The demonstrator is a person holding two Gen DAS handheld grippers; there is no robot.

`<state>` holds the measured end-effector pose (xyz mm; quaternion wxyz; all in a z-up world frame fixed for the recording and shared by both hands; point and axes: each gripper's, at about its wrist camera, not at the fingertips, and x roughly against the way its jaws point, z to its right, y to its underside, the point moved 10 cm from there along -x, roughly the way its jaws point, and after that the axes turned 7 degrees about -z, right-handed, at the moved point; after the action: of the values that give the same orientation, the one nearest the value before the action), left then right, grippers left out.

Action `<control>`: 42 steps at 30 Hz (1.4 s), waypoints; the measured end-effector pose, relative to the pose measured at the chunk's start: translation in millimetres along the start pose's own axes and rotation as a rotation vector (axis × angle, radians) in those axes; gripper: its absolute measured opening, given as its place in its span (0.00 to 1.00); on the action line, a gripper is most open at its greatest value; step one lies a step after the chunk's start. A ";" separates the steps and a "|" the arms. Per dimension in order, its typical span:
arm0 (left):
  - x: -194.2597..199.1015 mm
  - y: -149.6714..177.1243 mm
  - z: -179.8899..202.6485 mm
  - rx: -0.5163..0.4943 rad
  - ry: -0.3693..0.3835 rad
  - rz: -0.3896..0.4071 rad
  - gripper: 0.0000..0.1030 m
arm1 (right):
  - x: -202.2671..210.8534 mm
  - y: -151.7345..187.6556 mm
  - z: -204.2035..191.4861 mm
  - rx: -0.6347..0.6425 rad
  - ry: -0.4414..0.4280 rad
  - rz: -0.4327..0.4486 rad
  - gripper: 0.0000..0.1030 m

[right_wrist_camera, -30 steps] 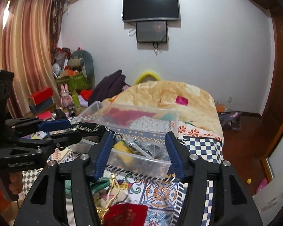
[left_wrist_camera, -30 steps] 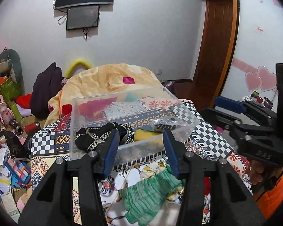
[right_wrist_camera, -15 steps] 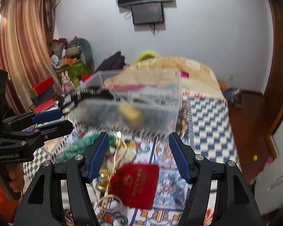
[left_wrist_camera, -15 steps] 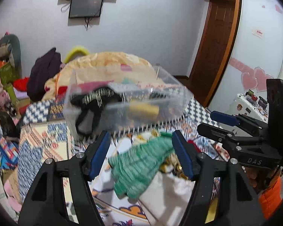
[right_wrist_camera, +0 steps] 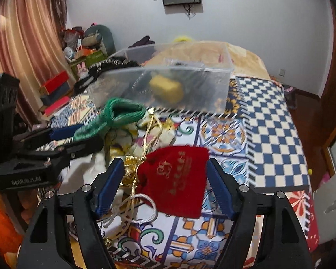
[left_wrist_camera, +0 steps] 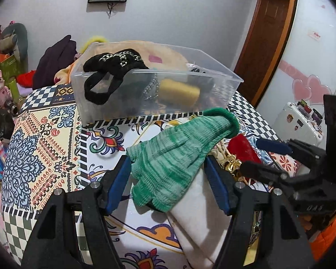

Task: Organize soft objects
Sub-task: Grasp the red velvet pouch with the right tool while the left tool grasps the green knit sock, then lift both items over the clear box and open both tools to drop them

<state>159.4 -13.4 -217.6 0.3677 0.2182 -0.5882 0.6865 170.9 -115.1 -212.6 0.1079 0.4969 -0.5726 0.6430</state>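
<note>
A green knitted glove (left_wrist_camera: 172, 159) lies on a white cloth (left_wrist_camera: 199, 224) on the patterned bed cover. My left gripper (left_wrist_camera: 168, 183) is open, its blue pads on either side of the glove. A red drawstring pouch (right_wrist_camera: 177, 179) with gold print lies between the open blue pads of my right gripper (right_wrist_camera: 165, 183); the pouch also shows in the left wrist view (left_wrist_camera: 242, 150). A clear plastic box (left_wrist_camera: 145, 85) behind them holds a black strap (left_wrist_camera: 114, 67) and a yellow roll (left_wrist_camera: 179, 92). The glove's cuff (right_wrist_camera: 123, 109) shows in the right wrist view.
Gold cords and a white cord (right_wrist_camera: 134, 206) lie tangled left of the pouch. The bed cover (right_wrist_camera: 268, 121) drops off at its right edge. Boxes and toys (right_wrist_camera: 56, 89) crowd the floor at left. A beige blanket (right_wrist_camera: 246, 56) lies behind the box.
Both grippers have tilted down and moved forward. The glove now lies between the left pads and the red pouch between the right pads. Both stay open.
</note>
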 end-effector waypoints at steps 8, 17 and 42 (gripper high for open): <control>6.1 1.8 1.0 0.006 0.025 0.016 0.42 | -9.2 5.9 2.6 0.002 0.005 -0.022 0.69; 11.5 -1.5 -3.3 0.039 0.041 0.033 0.28 | -6.5 3.2 8.2 -0.006 0.022 -0.006 0.34; 83.3 -54.1 -9.4 0.057 0.006 0.235 0.15 | 71.6 -64.3 8.4 0.045 0.048 0.218 0.22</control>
<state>149.1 18.4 -123.6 0.2801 0.1558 -0.5890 0.7419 186.2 -132.3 -118.8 0.0399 0.4184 -0.6060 0.6754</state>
